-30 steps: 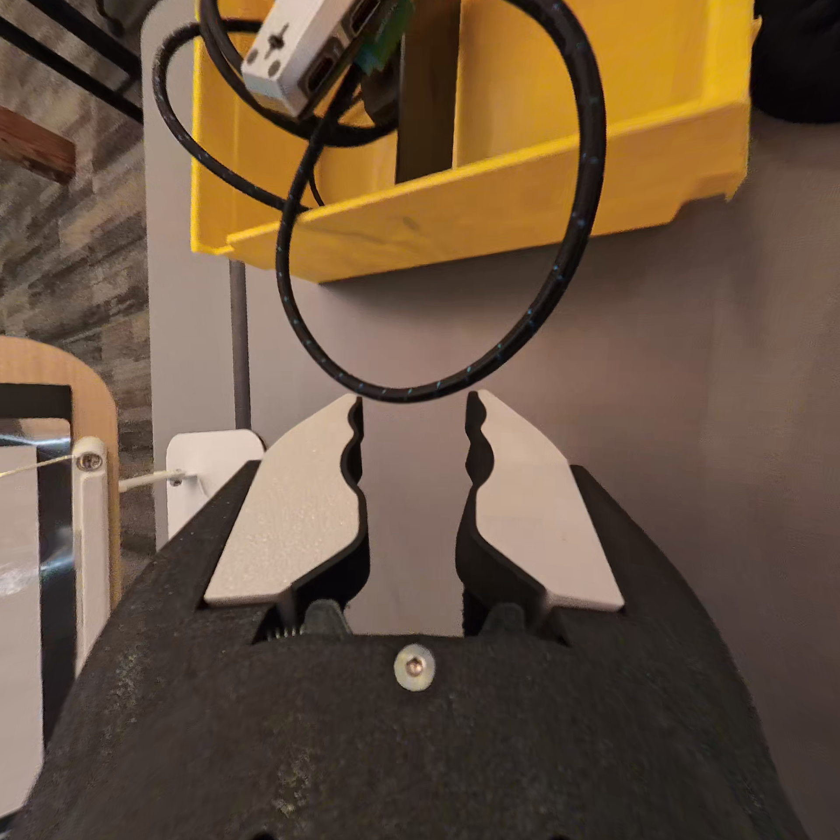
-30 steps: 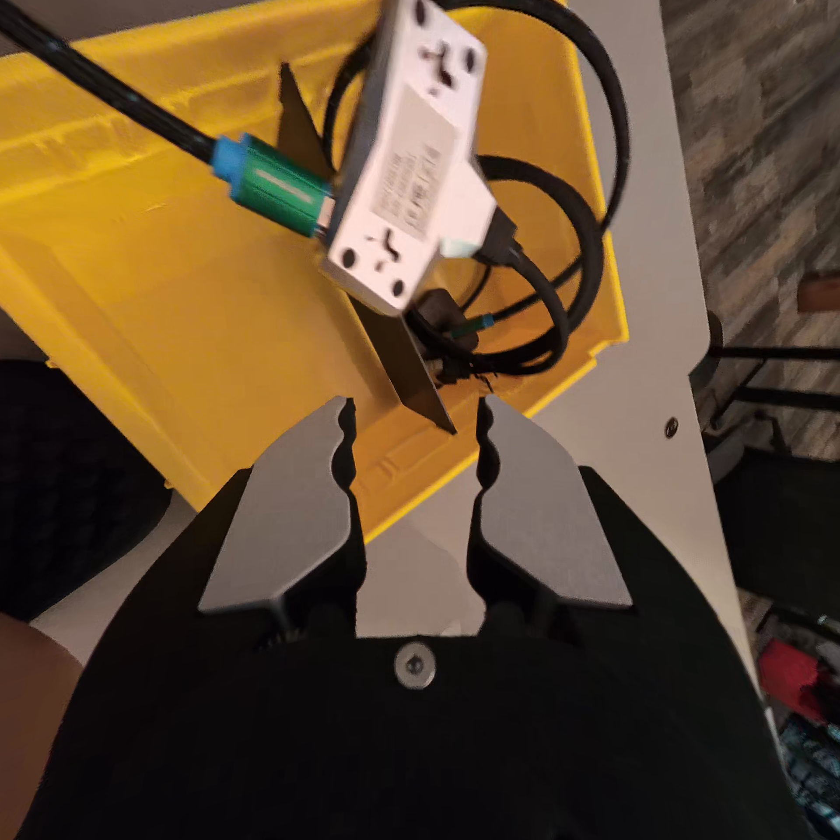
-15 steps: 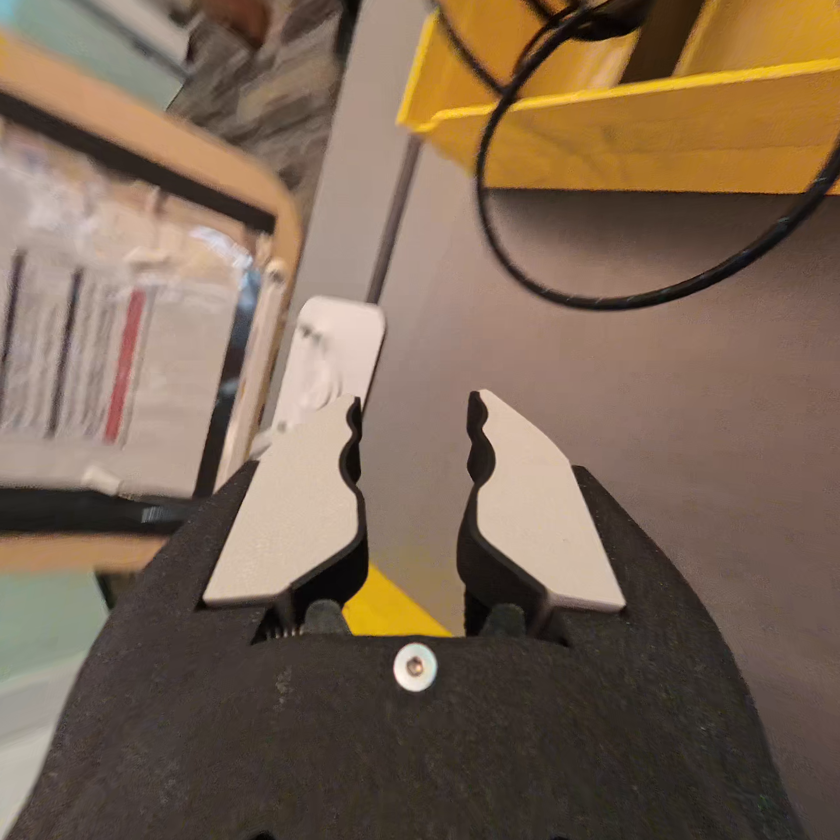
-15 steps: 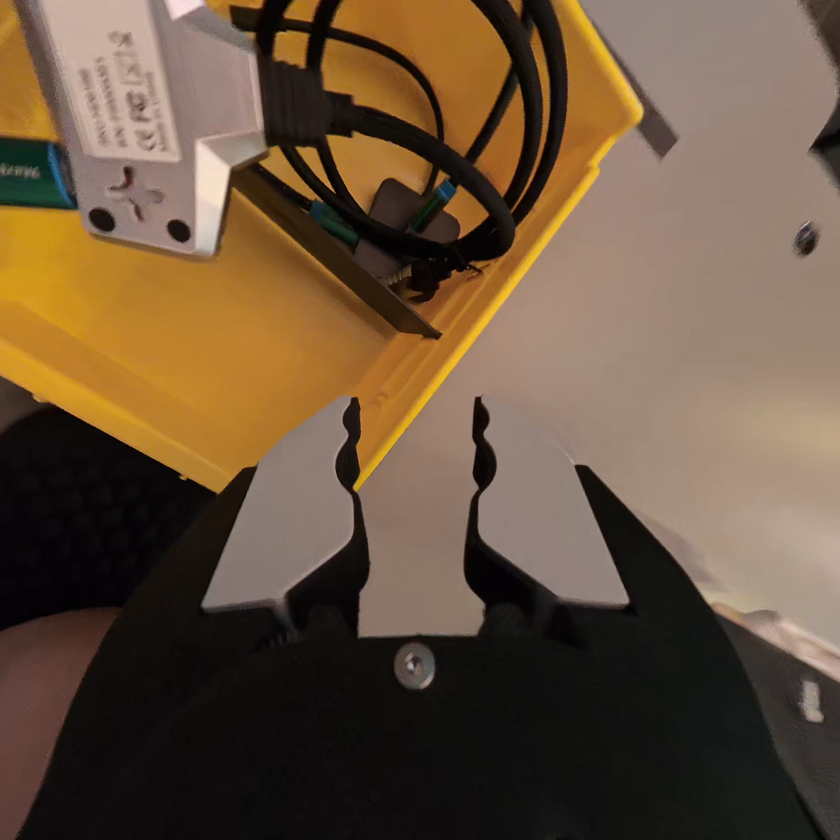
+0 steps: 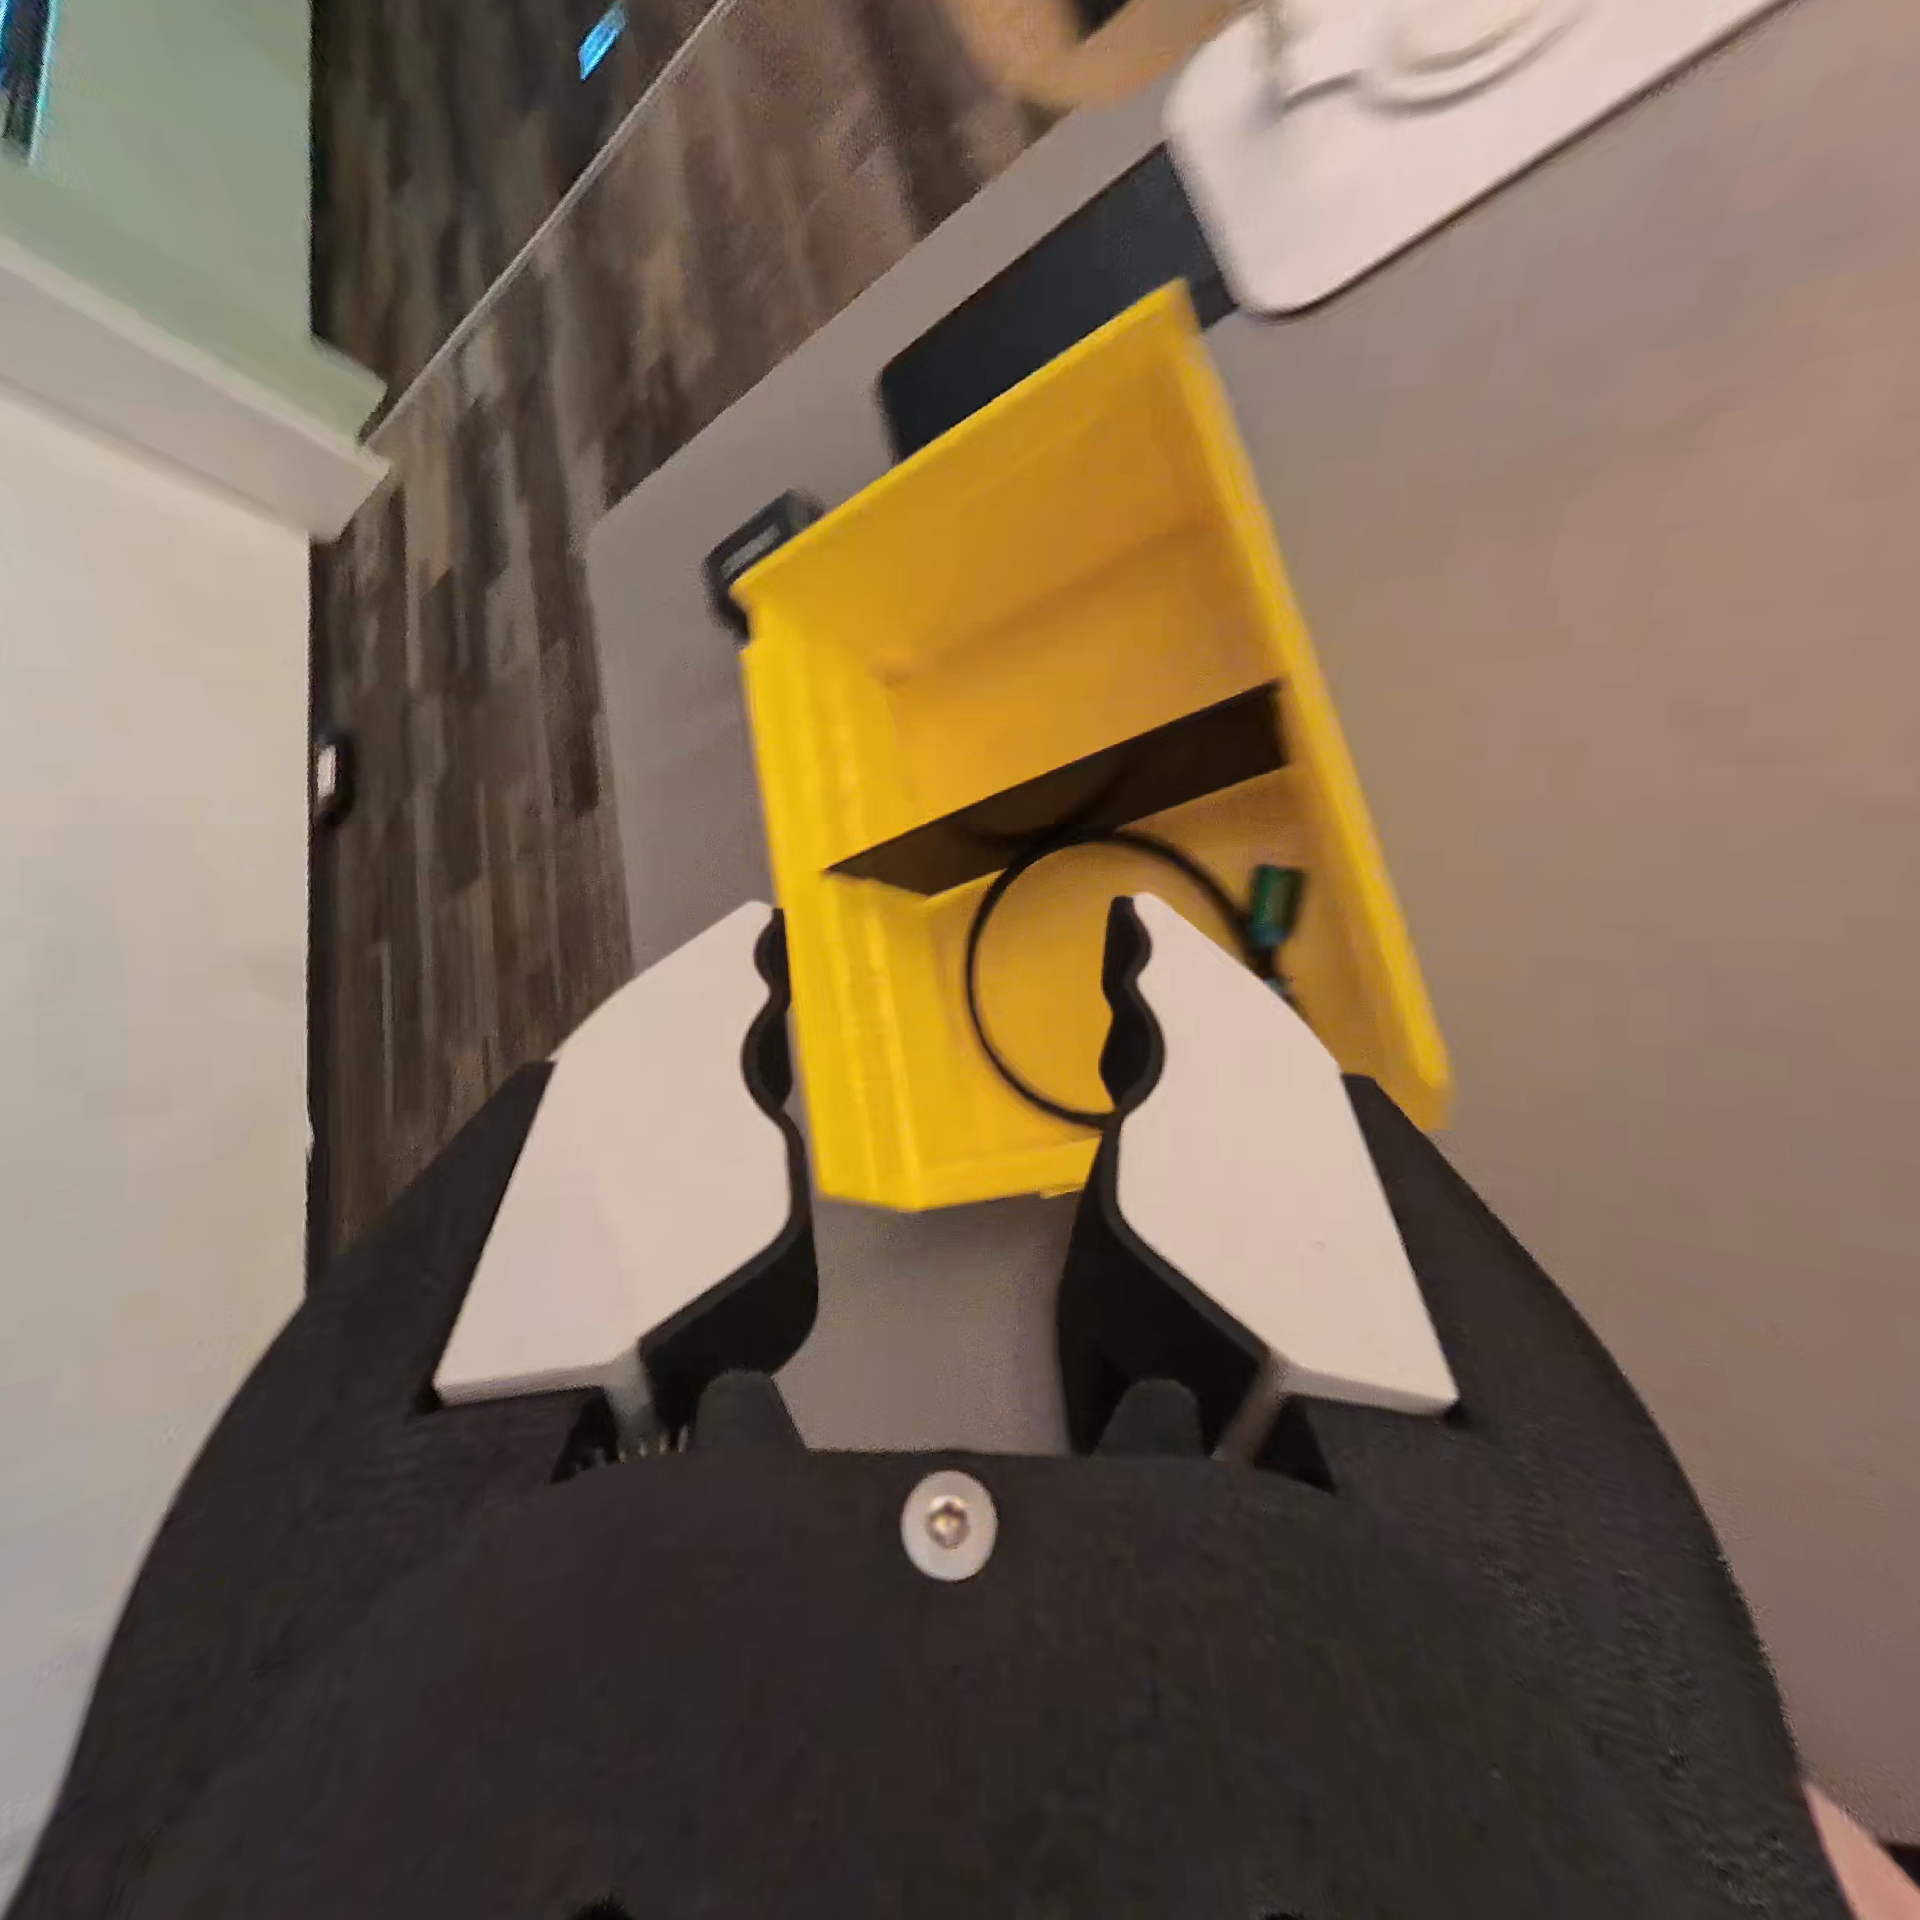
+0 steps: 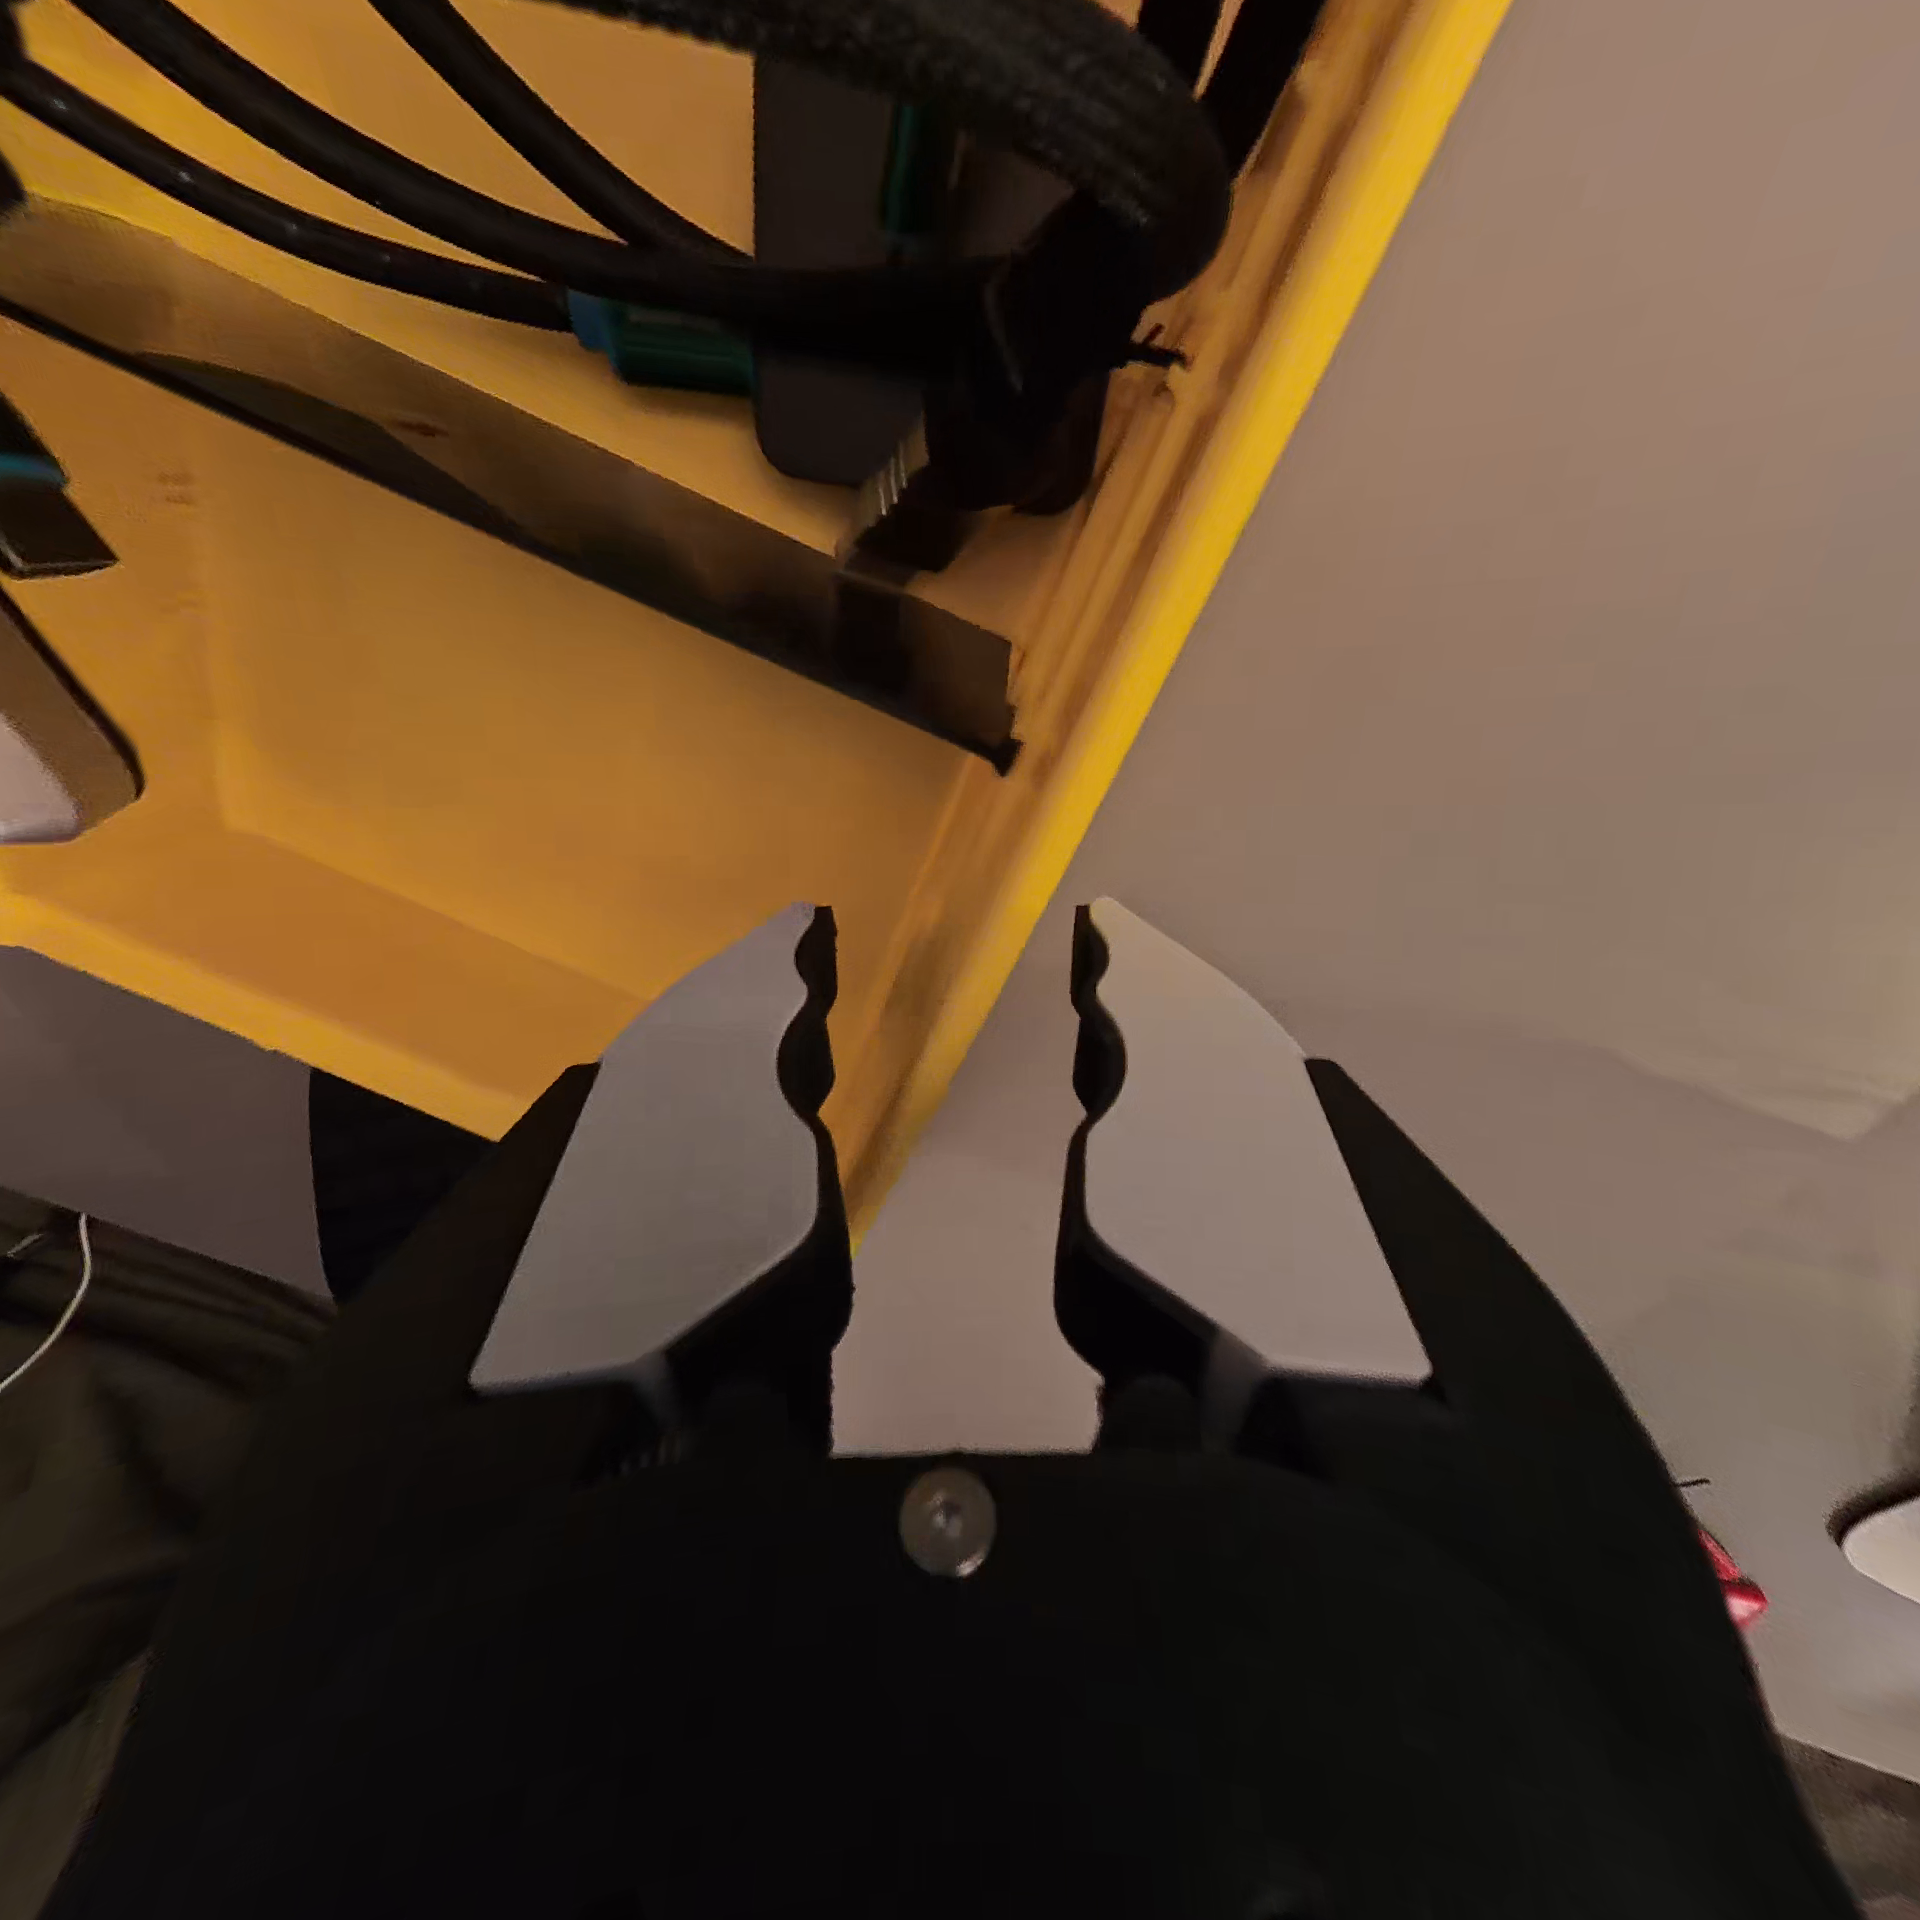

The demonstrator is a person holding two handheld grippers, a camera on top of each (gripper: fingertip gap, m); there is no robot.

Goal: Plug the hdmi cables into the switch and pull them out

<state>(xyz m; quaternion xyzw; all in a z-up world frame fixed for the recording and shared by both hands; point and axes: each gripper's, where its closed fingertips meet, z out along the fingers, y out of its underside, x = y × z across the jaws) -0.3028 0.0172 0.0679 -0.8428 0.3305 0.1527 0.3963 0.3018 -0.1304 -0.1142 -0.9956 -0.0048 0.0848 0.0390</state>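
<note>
Left wrist view. Left gripper (image 5: pixel 945 914): jaws spread apart, nothing between them, raised above the grey table (image 5: pixel 1610 831). Yellow bin (image 5: pixel 862 1039): resting on the table ahead of the fingertips, split into two compartments by a dark divider (image 5: pixel 1049 800). Far compartment: no contents seen. Near compartment: one thin black cable (image 5: pixel 982 997) in a loop, ending in a green connector (image 5: pixel 1273 902) close to the bin's right wall. A black flat item (image 5: pixel 1039 322) lies on the table past the bin; a white object (image 5: pixel 1382 156), blurred, sits at the top right. The switch does not show in this view.

Right wrist view. Right gripper (image 6: pixel 951 914): jaws parted, holding nothing, poised over the bin's yellow rim (image 6: pixel 1164 675), which runs diagonally between the fingertips. Inside the bin: a bundle of thick black braided HDMI cables (image 6: pixel 1039 83) at the top, beyond the divider (image 6: pixel 727 592); a teal-and-blue plug (image 6: pixel 675 348) lies among them beside a grey plug body (image 6: pixel 831 426). At the left edge, a pale grey block (image 6: pixel 42 748), cropped and blurred; whether this is the switch cannot be told. Grey tabletop (image 6: pixel 1558 623) fills the right side.
</note>
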